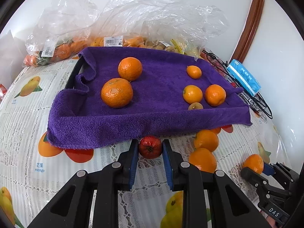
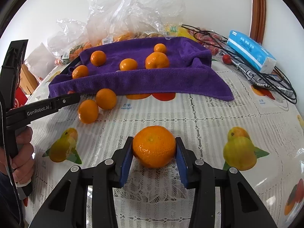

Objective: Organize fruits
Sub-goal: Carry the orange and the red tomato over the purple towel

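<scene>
A small red fruit point(image 1: 150, 146) sits between the blue pads of my left gripper point(image 1: 150, 149), which is shut on it just in front of the purple towel point(image 1: 152, 121). My right gripper point(image 2: 154, 148) is shut on a mandarin point(image 2: 153, 146) on the tablecloth, pads pressed to both its sides. The towel covers a tray point(image 1: 73, 76) and carries several mandarins, two large point(image 1: 116, 92) at its left and smaller ones point(image 1: 192, 94) at its right. Two loose mandarins point(image 1: 206, 140) lie between the grippers. The right gripper also shows at the left wrist view's right edge, holding its mandarin point(image 1: 253, 163).
Clear plastic bags of fruit point(image 1: 117, 38) lie behind the towel. A blue tissue pack point(image 1: 244, 77) and black cables point(image 2: 275, 83) sit at the back right. The fruit-print tablecloth point(image 2: 190, 114) stretches in front. A hand point(image 2: 22, 152) grips the left tool's handle.
</scene>
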{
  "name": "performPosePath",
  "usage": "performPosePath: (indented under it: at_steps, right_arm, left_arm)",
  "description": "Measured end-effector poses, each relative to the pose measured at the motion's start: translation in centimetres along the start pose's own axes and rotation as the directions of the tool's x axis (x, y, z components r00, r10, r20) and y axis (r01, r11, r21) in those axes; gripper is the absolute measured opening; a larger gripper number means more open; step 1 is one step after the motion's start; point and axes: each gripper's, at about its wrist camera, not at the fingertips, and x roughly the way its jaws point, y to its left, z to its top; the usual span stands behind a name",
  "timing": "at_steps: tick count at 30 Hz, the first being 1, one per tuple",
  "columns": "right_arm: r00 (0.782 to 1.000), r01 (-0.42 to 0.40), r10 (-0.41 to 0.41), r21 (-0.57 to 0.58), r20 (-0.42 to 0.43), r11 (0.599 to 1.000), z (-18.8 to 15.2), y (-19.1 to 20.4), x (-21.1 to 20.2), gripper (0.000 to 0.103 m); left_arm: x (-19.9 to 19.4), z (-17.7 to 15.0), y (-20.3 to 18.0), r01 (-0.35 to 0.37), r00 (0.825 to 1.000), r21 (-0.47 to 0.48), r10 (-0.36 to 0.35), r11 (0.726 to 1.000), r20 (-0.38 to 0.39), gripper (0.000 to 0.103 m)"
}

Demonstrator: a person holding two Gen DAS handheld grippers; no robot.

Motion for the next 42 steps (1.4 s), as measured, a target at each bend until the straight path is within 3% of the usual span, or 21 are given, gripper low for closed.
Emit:
performPosePath:
  at_steps: [13,21,36,42]
  right_arm:
    - [0.995,-0.016,0.011,0.054,0.095,0.998,3.6,-1.7,-1.4,0.042]
    - [0.988,-0.028,0.016,0.072,0.155,0.997,8.0,-2.1,-1.3,0.042]
    - [0.974,-0.058,0.054,0.011,0.221,0.998,15.9,0.8,1.4,0.042]
    - [0.974,-0.06,0.06,-0.003,0.217,0.998,15.5,1.1,3.5,0.042]
  left_arm:
    - [-1.8,0.2,-0.1,0.052,0.999,-0.013,-0.052,0.999,0.014,0.024]
    - [-3.4,2.9,-0.3,0.058,0.996,-0.003,-0.058,0.998,0.062,0.024]
    - [-2.1,9.5,2.2,-0.091,0.98,-0.059,0.1,0.994,0.171,0.024]
    - [-0.6,8.9,3.8,-0.119,0.975,-0.084,0.132,0.989,0.18,0.024]
